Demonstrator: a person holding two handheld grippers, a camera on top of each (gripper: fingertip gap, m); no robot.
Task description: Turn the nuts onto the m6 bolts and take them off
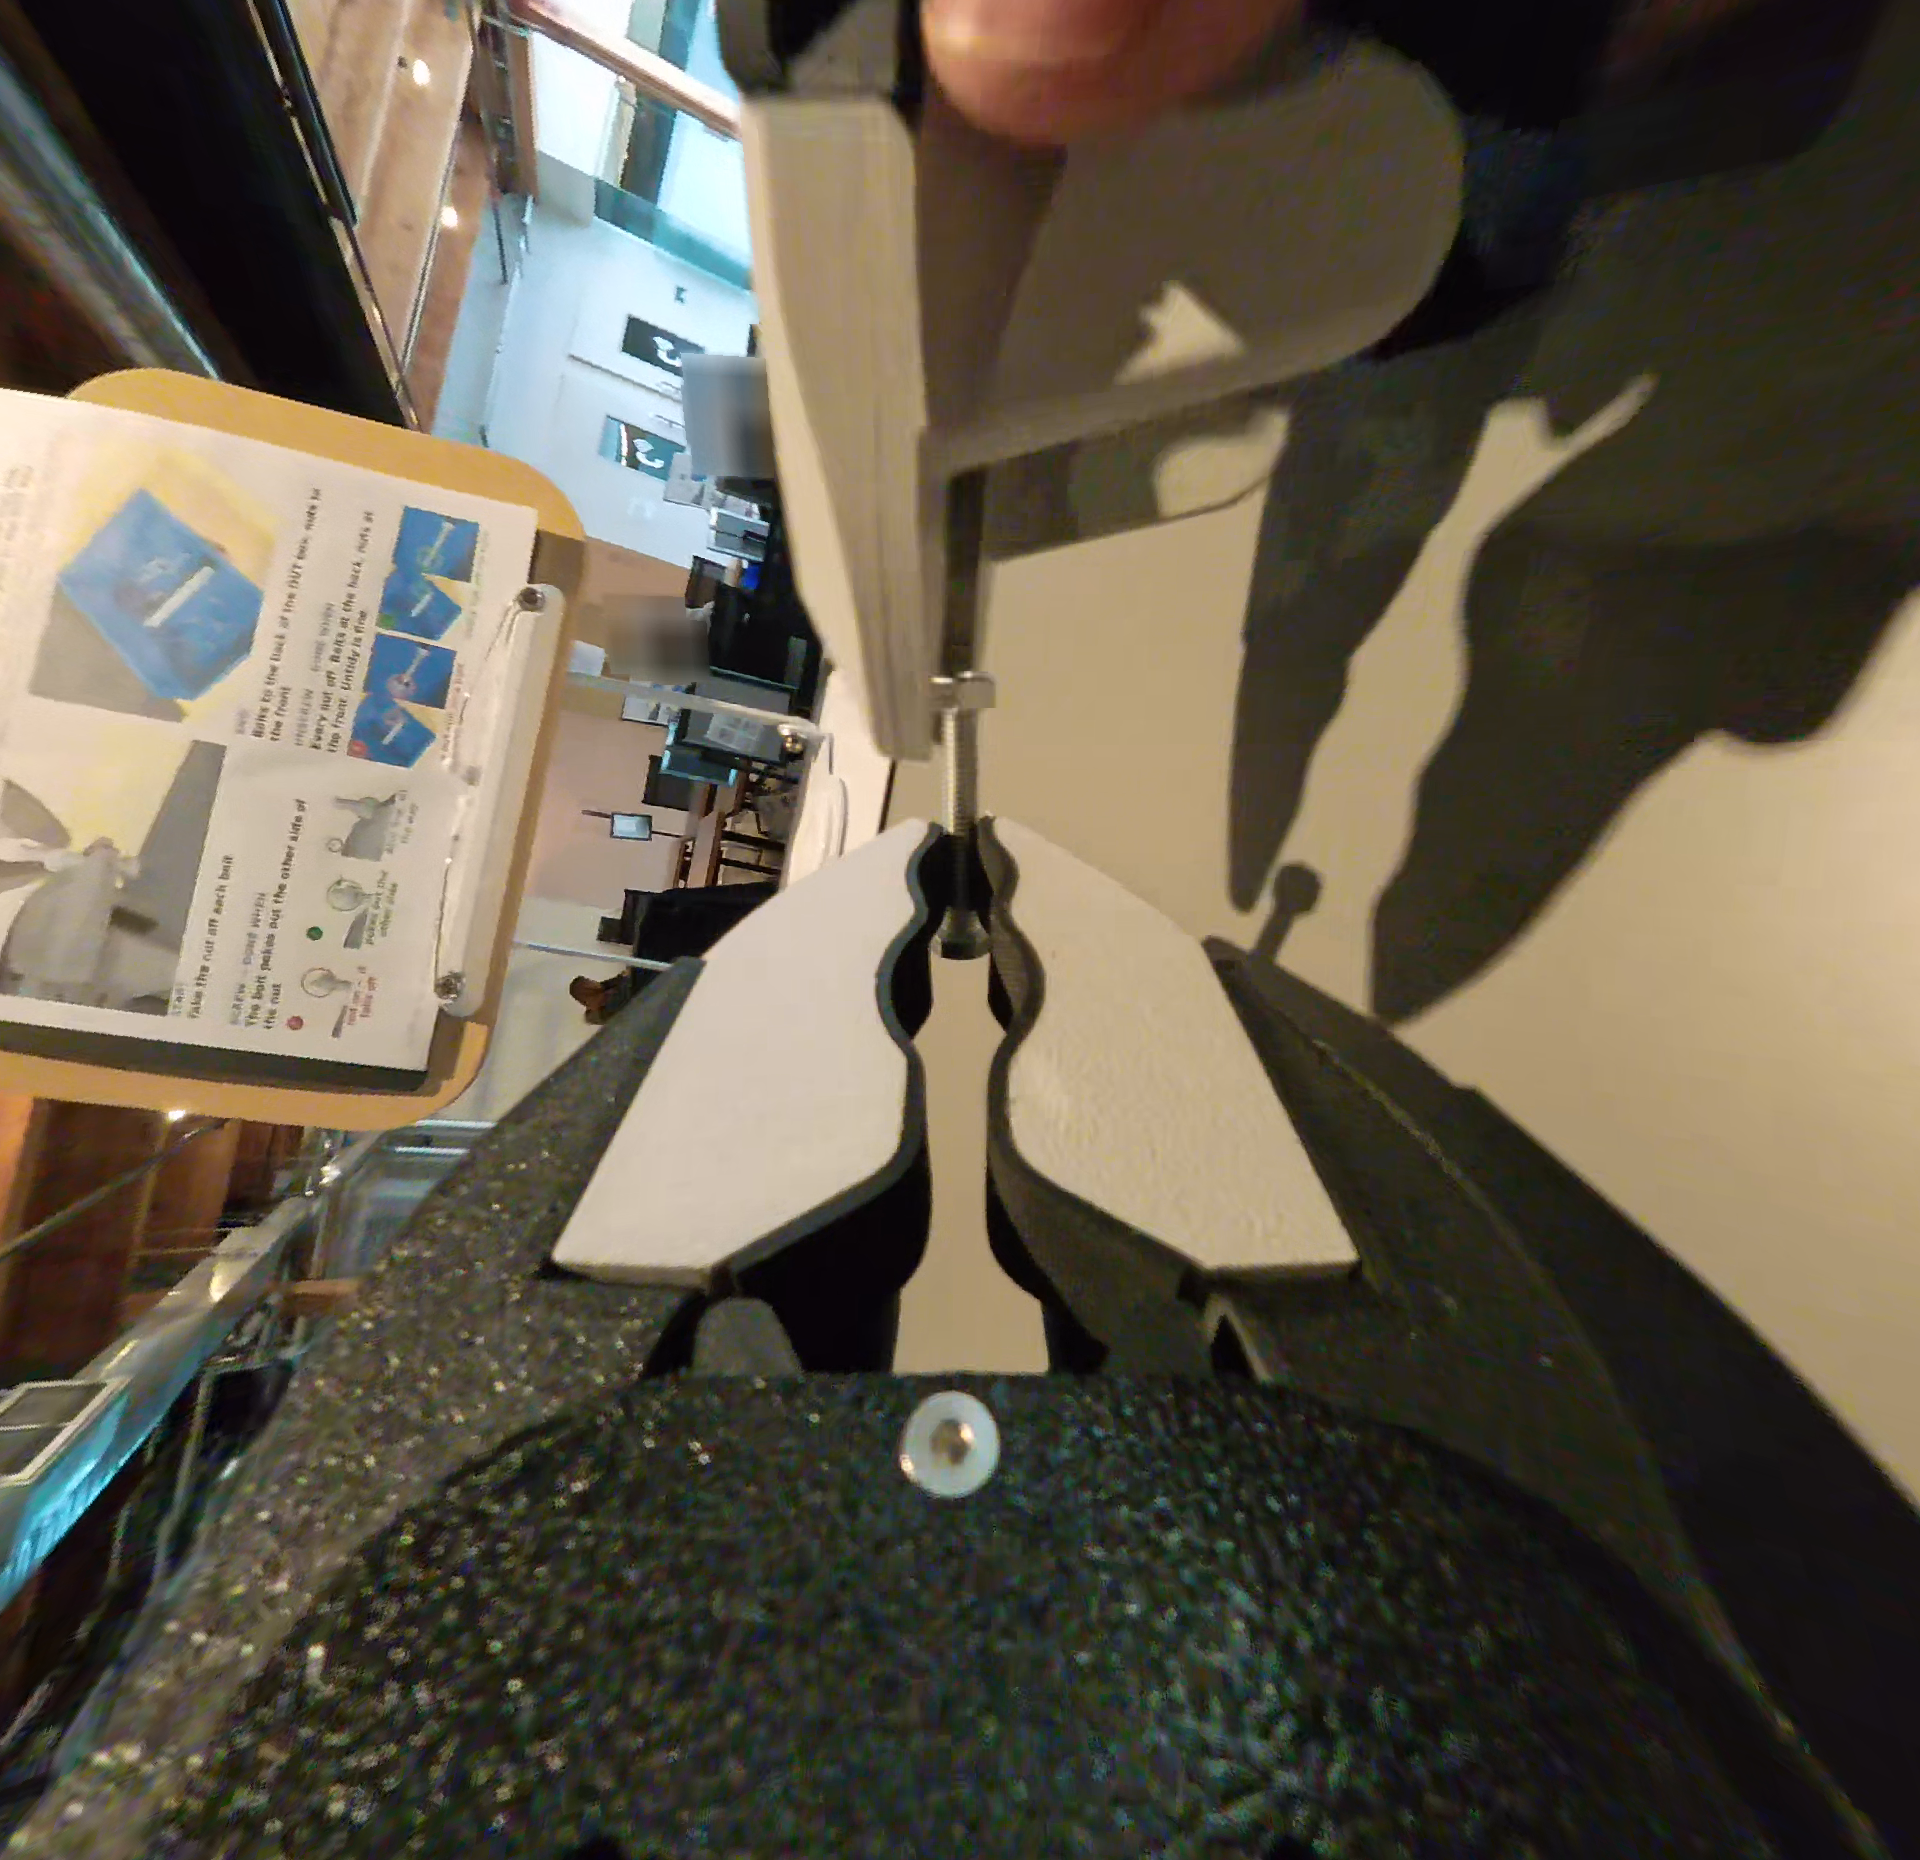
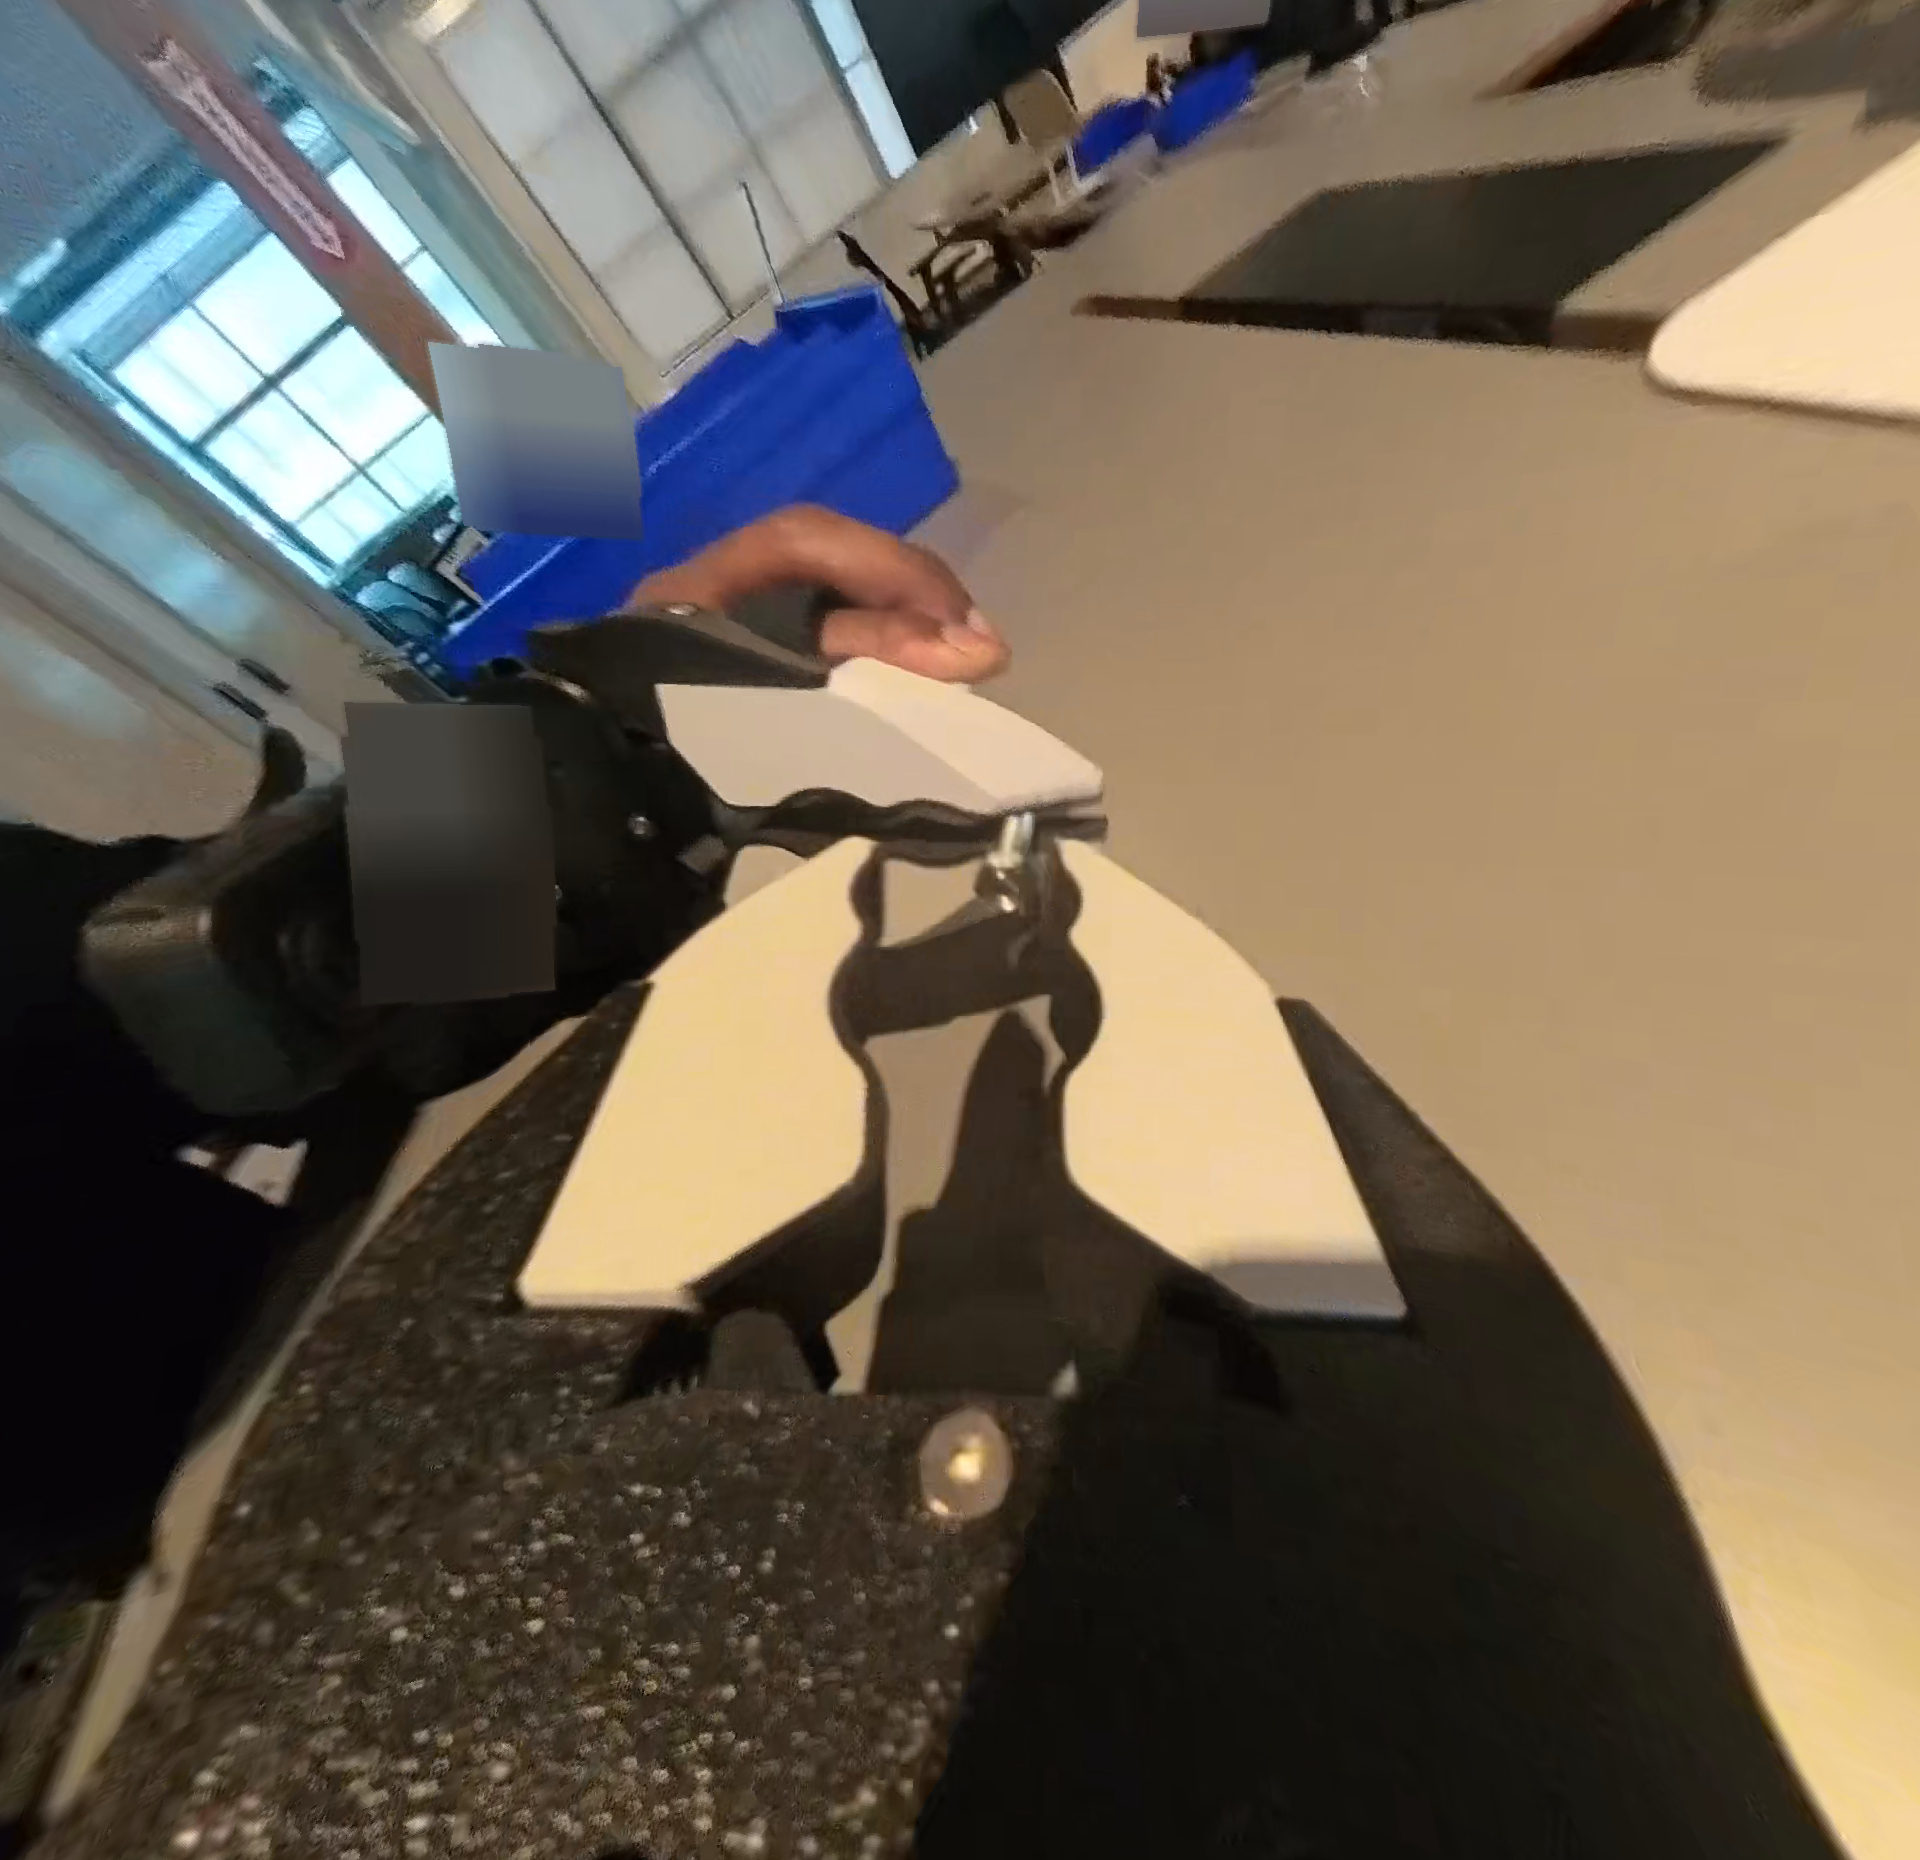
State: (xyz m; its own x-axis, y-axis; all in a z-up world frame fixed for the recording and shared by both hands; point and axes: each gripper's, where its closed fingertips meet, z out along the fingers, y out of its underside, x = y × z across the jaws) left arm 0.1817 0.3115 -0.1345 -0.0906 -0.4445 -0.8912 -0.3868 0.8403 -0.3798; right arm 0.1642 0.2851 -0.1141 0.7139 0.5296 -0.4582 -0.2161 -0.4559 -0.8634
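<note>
In the left wrist view my left gripper (image 1: 961, 831) is shut on a silver bolt (image 1: 961, 771). The bolt's head sits between the pads and its threaded shaft sticks out past the tips. A silver nut (image 1: 961, 688) sits on the shaft's far end. My right gripper (image 1: 940, 714) comes in from above with its tips at the nut. In the right wrist view my right gripper (image 2: 975, 860) has its jaws a little apart around the nut (image 2: 1006, 863), with table showing between the left finger and the nut. The left gripper (image 2: 1086, 808) reaches in from the left.
Both grippers hover over a white table (image 2: 1455, 667). An instruction sheet on a wooden board (image 1: 260, 750) stands to the left. Blue bins (image 2: 800, 428) stand behind the left gripper. A dark mat (image 2: 1486, 241) and a white board (image 2: 1808, 304) lie farther back. Both grippers' tips are close together, under 4 cm apart.
</note>
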